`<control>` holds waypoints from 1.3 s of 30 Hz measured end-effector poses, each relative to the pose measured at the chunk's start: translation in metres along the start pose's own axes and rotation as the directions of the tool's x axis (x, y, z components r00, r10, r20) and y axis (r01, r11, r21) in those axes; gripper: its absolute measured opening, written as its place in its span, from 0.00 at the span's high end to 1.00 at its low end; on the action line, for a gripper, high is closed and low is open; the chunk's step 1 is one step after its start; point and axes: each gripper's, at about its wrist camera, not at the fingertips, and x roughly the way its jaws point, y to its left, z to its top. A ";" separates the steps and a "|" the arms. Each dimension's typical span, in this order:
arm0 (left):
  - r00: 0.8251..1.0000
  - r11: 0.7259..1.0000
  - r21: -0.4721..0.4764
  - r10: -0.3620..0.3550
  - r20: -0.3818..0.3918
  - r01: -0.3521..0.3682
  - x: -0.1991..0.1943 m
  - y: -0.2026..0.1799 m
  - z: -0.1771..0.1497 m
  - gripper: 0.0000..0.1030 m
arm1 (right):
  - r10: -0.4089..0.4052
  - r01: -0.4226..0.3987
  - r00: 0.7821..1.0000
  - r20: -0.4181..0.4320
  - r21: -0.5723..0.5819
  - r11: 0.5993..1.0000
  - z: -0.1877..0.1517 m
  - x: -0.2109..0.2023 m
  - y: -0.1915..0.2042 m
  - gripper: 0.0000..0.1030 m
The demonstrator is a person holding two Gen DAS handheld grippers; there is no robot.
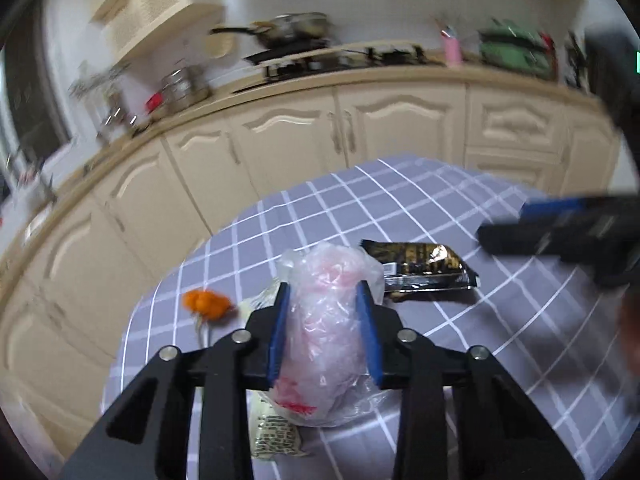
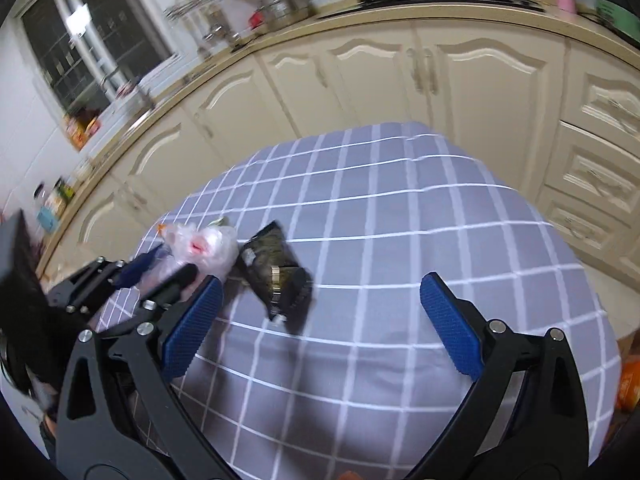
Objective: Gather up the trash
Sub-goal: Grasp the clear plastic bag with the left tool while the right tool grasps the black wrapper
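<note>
While my left gripper (image 1: 324, 292) clamps its blue pads on the crumpled plastic bag (image 1: 328, 320), my right gripper (image 2: 320, 308) hangs with jaws wide apart and nothing between them. I see a black wrapper (image 1: 424, 272) just right of the bag, orange peel (image 1: 206, 303) to its left, and a pale printed packet (image 1: 274, 436) under it. Bare checked cloth (image 2: 400, 208) stretches ahead of my right gripper to the table's far edge. Cream cabinets (image 2: 460, 80) and a cluttered counter (image 1: 280, 80) stand beyond.

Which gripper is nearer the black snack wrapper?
Right gripper: open, with the black snack wrapper just ahead of its fingertips. Left gripper is shut on the plastic bag beside it.
</note>
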 end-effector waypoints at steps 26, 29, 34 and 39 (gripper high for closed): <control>0.980 0.940 -0.316 -0.068 0.188 0.127 -0.130 -0.001 -0.058 0.71 | -0.014 0.018 0.998 0.063 -0.057 0.998 -0.072 -0.080 0.008 0.78; 0.975 0.936 -0.318 -0.092 0.200 0.153 -0.142 -0.017 -0.061 0.71 | -0.013 0.018 0.996 0.093 -0.049 0.999 -0.082 -0.103 0.005 0.78; 0.963 0.935 -0.290 -0.140 0.229 0.205 -0.164 -0.054 -0.060 0.71 | -0.014 0.020 0.988 0.155 -0.036 0.999 -0.100 -0.152 -0.005 0.78; 0.945 0.933 -0.245 -0.201 0.258 0.265 -0.181 -0.101 -0.049 0.71 | -0.055 0.057 0.975 0.216 -0.001 0.998 -0.117 -0.199 -0.033 0.78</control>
